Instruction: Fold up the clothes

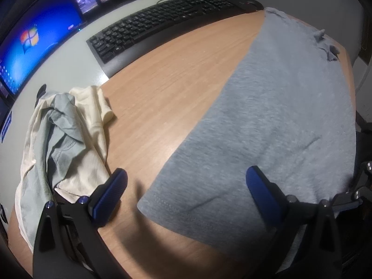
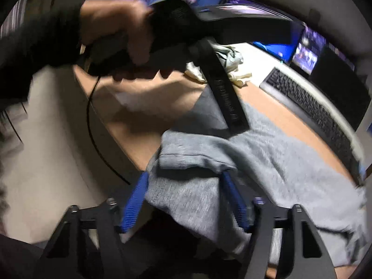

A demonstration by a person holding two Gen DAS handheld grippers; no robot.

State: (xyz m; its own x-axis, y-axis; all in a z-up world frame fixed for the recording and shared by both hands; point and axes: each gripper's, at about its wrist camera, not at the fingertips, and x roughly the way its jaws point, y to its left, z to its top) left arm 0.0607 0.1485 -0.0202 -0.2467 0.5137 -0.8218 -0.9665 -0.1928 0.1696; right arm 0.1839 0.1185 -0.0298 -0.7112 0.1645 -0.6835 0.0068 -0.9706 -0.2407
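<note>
Wooden tabletop (image 1: 176,74) with a rounded edge, joined at its far side to a pale grey desk surface (image 1: 69,53). On that grey surface, a black keyboard (image 1: 162,23) along the seam with the wood; beyond the keyboard, glowing blue monitors (image 1: 34,46), the brightest light in a dim room. Below the tabletop's edge, pale floor (image 2: 51,144) crossed by a black cable (image 2: 93,127).
</note>
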